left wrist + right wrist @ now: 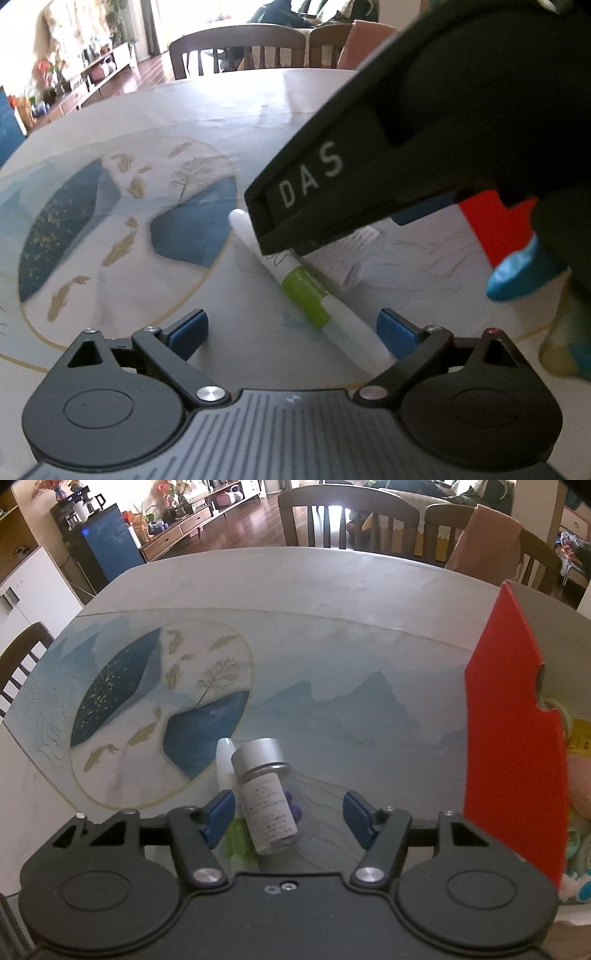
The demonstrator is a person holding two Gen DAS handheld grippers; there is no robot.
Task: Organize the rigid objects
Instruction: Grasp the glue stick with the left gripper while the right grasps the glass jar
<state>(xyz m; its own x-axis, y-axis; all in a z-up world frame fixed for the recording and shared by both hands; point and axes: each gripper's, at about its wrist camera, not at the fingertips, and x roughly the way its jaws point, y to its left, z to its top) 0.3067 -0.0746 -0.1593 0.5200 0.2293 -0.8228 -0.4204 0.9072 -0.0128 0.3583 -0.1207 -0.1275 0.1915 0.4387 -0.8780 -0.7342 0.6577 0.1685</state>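
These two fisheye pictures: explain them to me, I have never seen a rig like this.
No robot here: a person carries a two-finger gripper in each hand, each with its own camera. In the left view, the left gripper, jaws wide, hovers over a white marker pen with a green band lying on the patterned tablecloth; the black bulk above is the right gripper. In the right view, a small clear bottle with a silver cap sits between open jaws, not gripped. A red box flap stands right.

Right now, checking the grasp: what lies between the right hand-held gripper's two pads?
In the right wrist view, a small bottle with a silver cap lies between the right hand-held gripper pads, nearer its left pad.
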